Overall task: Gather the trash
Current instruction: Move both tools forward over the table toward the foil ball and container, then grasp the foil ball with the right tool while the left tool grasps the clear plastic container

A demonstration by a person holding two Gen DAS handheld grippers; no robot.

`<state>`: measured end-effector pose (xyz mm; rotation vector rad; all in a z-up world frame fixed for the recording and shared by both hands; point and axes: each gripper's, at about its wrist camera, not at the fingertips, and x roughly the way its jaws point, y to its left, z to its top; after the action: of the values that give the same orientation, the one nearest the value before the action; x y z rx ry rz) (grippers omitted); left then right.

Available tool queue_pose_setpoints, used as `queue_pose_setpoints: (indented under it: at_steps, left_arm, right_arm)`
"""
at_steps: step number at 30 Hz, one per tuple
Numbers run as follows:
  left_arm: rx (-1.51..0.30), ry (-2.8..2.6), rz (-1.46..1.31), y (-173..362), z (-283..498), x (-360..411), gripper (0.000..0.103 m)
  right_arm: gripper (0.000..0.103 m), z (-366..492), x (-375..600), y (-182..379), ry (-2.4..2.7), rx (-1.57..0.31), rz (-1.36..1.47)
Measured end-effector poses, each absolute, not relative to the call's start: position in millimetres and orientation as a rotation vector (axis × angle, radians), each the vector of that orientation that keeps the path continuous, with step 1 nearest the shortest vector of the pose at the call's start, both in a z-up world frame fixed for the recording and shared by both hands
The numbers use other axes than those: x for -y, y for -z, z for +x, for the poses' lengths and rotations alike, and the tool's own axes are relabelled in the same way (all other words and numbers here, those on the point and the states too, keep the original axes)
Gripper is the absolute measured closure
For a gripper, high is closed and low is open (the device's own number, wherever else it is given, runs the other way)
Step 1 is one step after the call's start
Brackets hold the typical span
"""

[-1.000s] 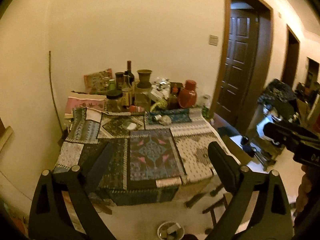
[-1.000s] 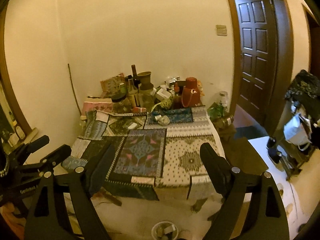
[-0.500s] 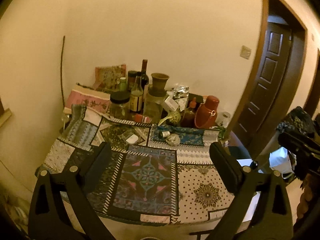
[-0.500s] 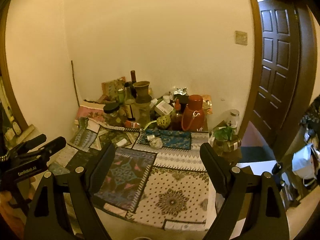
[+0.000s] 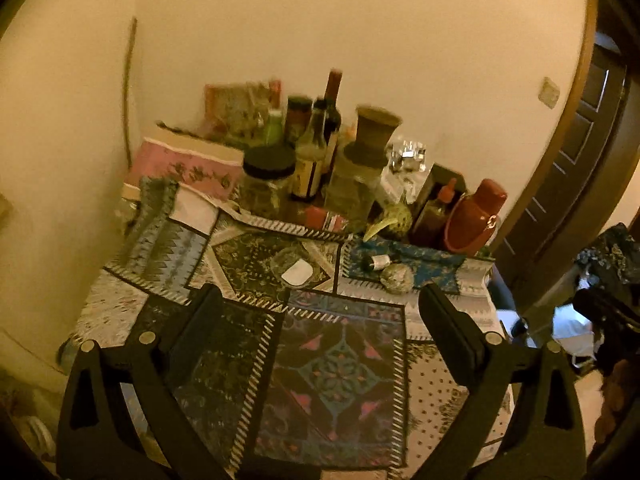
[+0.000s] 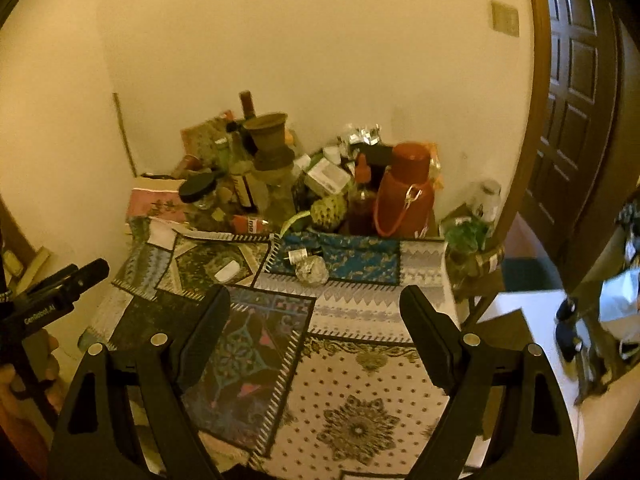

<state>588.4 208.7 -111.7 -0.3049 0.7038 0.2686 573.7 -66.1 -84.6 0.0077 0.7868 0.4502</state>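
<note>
A crumpled clear wrapper ball [image 6: 312, 271] lies on the patchwork tablecloth [image 6: 360, 420], touching the near edge of a blue cloth patch, w/ a small silver-capped item [image 6: 298, 256] just behind it and a flat white scrap [image 6: 227, 271] to its left. The front half of the cloth is bare, open room up to the table's near edge. The right gripper [image 6: 314, 312] hangs over that bare area, fingers spread wide, nothing between them. The left gripper [image 5: 320, 312] hangs over the same stretch, fingers also wide apart and empty; from the right wrist view it shows at far left. Clutter crowds the back edge against the wall: a black-lidded jar [image 5: 267, 184] w/ dark contents that can't be made out, a dark bottle [image 5: 332, 116], a clay pot [image 5: 374, 132] sitting upside-down-cone style atop a glass jar, a red flask [image 6: 404, 192] and a green custard-apple-like fruit [image 6: 326, 208]. Right of the table stands a dark panelled door [image 6: 576, 92].
</note>
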Motion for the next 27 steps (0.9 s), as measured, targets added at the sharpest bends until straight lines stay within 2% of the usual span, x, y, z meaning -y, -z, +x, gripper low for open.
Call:
queue_pose_setpoints:
  at_steps: [13,23,27]
  left_arm:
    - [-0.955,-0.262,-0.367,234,717,-318,0.006]
    - [-1.048,-0.172,-0.407,302,766,-340,0.060]
    - [-1.081,-0.164,-0.388,318,777,-339,0.072]
  right_arm:
    - [0.018,682,-10,201,-0.354,-1.122,0.148]
    - [0.019,745,-44,272,-0.299,-1.226,0.173]
    - [0.023,754,-53,286,-0.270,-1.231,0.129]
